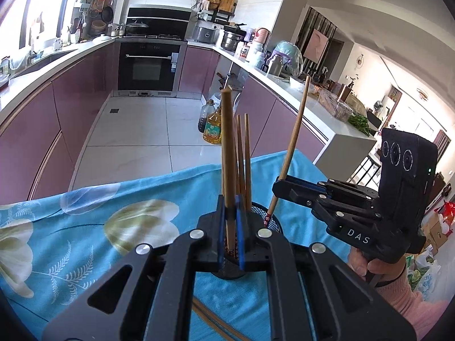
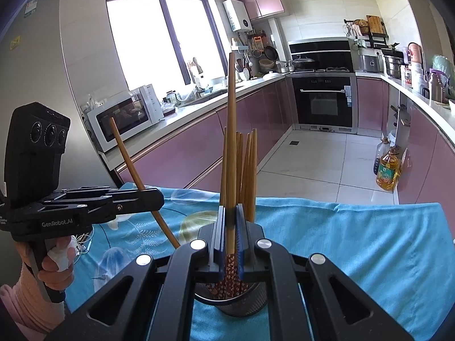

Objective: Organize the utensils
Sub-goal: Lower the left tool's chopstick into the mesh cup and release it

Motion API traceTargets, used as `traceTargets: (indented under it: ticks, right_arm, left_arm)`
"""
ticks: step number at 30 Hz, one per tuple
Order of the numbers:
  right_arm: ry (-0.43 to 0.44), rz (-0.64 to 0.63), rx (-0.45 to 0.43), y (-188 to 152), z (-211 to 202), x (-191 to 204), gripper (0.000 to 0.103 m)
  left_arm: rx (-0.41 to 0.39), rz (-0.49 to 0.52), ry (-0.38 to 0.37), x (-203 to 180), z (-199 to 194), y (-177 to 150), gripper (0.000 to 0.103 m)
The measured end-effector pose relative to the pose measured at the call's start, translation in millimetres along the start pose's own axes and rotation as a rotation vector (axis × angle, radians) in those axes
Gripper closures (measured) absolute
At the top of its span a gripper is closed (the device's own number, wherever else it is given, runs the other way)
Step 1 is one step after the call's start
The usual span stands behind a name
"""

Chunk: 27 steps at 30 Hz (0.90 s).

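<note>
**Kitchen table with blue floral cloth (image 2: 355, 236): chopsticks at the holder**

Left gripper (image 1: 231, 213) is clamped on one upright chopstick (image 1: 227, 147); right gripper (image 2: 231, 227) is clamped on another chopstick (image 2: 231, 142). Both patterned tips stand in the black mesh holder (image 2: 244, 301) among further chopsticks (image 2: 250, 170).
</note>
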State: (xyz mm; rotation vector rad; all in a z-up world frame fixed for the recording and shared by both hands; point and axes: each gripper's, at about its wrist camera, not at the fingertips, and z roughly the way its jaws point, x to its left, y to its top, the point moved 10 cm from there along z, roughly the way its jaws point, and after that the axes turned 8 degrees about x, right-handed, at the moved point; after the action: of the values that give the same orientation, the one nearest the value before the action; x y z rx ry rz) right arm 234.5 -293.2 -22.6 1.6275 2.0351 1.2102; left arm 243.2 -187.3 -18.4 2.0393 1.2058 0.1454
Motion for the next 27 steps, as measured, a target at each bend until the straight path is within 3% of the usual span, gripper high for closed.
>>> traceTargets:
  ticks: [11,27]
  right_arm:
    - [0.003,0.015,0.072,-11.9,18.8,-5.0,0.097]
    - [0.006,0.041,0.109,-15.7,32.1,-9.6,0.097]
  left_arm:
    - [0.090,0.029,0.026,0.7,32.2,-11.1,0.095]
    - [0.113,0.004,0.049,13.1,60.8,-7.6,0.095]
